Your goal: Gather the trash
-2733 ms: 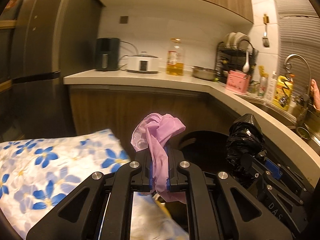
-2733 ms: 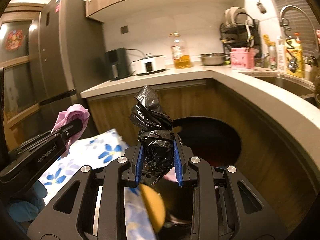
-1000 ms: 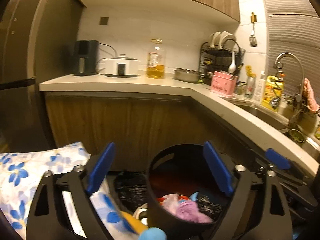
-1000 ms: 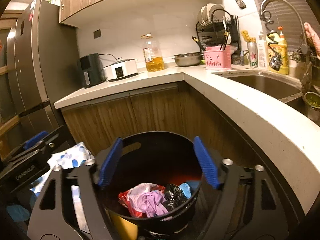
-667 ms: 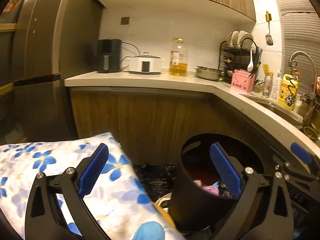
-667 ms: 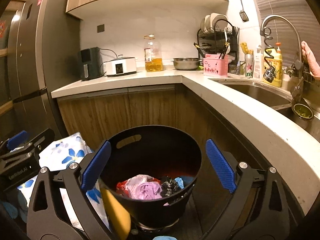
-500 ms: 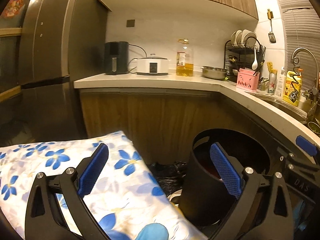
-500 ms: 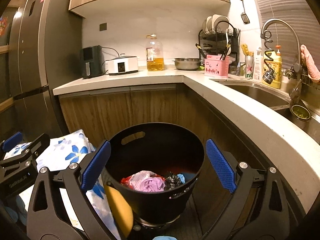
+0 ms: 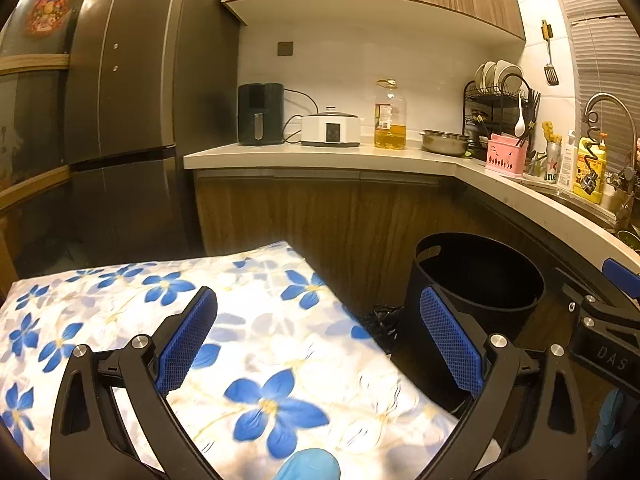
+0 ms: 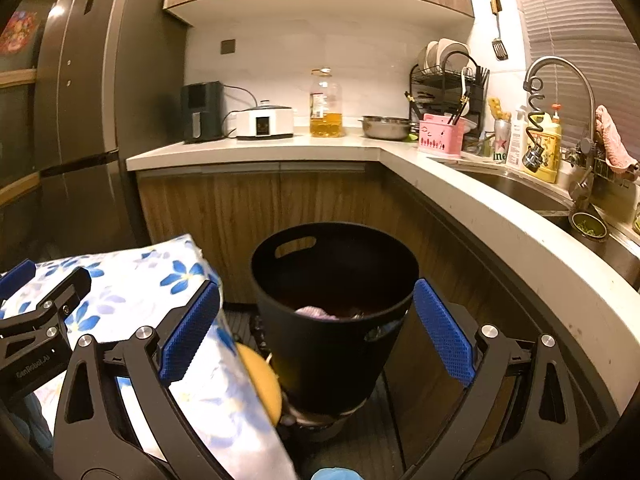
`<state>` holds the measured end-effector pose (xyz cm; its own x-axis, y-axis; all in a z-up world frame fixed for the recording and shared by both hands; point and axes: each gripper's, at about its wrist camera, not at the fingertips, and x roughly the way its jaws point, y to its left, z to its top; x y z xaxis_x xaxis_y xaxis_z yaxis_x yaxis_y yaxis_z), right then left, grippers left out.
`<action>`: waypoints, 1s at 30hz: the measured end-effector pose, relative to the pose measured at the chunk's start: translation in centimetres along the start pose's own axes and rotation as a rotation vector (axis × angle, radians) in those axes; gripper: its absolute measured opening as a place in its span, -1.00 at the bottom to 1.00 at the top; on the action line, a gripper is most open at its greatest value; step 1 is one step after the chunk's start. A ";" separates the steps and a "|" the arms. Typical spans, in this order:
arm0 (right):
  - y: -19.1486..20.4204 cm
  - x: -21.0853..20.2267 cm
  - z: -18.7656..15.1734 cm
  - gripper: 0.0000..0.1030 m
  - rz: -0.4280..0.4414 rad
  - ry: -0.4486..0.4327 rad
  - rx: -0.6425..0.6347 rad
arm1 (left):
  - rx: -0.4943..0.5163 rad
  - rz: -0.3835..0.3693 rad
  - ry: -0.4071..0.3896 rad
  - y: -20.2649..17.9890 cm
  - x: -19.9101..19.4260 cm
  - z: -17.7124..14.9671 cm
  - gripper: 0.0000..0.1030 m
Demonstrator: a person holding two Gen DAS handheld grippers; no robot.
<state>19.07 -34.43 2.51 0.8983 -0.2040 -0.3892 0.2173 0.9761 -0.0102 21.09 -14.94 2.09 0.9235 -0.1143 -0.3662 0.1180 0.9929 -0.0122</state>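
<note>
Both claws, left (image 9: pixel 318 336) and right (image 10: pixel 316 328), gape empty; flowered cloth (image 9: pixel 120 312) beside black bin (image 10: pixel 336 280); wood-fronted counter (image 10: pixel 280 152) behind.

A flowered cloth (image 9: pixel 248 344) covers the table and lies bare. Beside it a black bin (image 10: pixel 332 320) stands on the dark floor (image 10: pixel 360 446), with a crumpled black bag (image 9: pixel 380 320) between them. On the counter (image 10: pixel 256 152): fryer (image 10: pixel 198 111), cooker (image 10: pixel 264 120), oil bottle (image 10: pixel 326 104), bowl (image 10: pixel 386 127).

Pink trash (image 10: pixel 316 313) inside black bin (image 10: pixel 332 344)
</note>
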 end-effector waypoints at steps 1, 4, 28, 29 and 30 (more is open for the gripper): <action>0.4 -0.6 -0.3 0.89 0.008 0.000 -0.003 | 0.000 0.002 -0.001 0.2 -0.4 -0.2 0.88; 1.3 -2.0 -0.9 0.89 0.019 0.000 -0.009 | -0.001 0.012 -0.003 1.0 -1.7 -0.9 0.88; 4.7 -10.9 -4.8 0.89 0.048 -0.006 -0.019 | -0.041 0.031 0.008 5.0 -9.4 -5.1 0.88; 4.8 -11.1 -4.9 0.89 0.048 -0.006 -0.018 | -0.042 0.031 0.008 5.1 -9.5 -5.3 0.88; 4.9 -11.3 -5.0 0.89 0.045 -0.005 -0.015 | -0.042 0.030 0.008 5.2 -9.7 -5.3 0.88</action>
<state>8.02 -26.99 2.25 0.9090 -0.1601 -0.3849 0.1709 0.9853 -0.0065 10.84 -8.50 0.62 0.9233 -0.0839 -0.3748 0.0743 0.9964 -0.0400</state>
